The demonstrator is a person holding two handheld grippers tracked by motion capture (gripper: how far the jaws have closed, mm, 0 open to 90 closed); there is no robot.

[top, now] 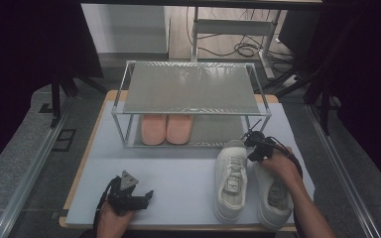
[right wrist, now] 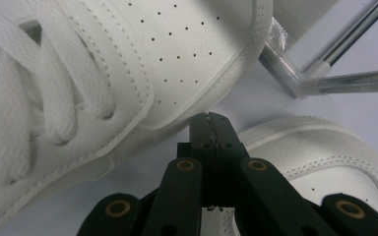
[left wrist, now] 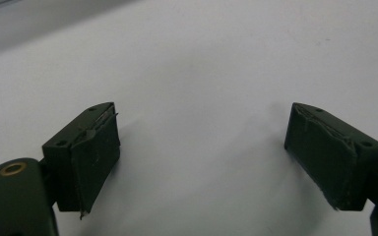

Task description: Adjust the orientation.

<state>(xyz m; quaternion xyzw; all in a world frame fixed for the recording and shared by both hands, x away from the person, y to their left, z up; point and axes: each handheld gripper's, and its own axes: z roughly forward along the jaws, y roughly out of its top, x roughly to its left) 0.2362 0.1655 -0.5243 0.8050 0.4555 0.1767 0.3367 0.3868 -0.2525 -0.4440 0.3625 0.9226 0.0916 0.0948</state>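
So the right gripper (top: 256,140) sits jaws pinched together, nothing held, between the toes of two white leather sneakers (top: 232,178) just in front of the metal shoe rack (top: 193,89). Left gripper (top: 144,197) rests wide open on the pale grey tabletop (top: 178,173), well left of the sneakers.

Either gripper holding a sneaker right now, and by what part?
Nothing is held. The right gripper has its jaws shut empty between the two white sneakers; the left gripper is open over bare table.
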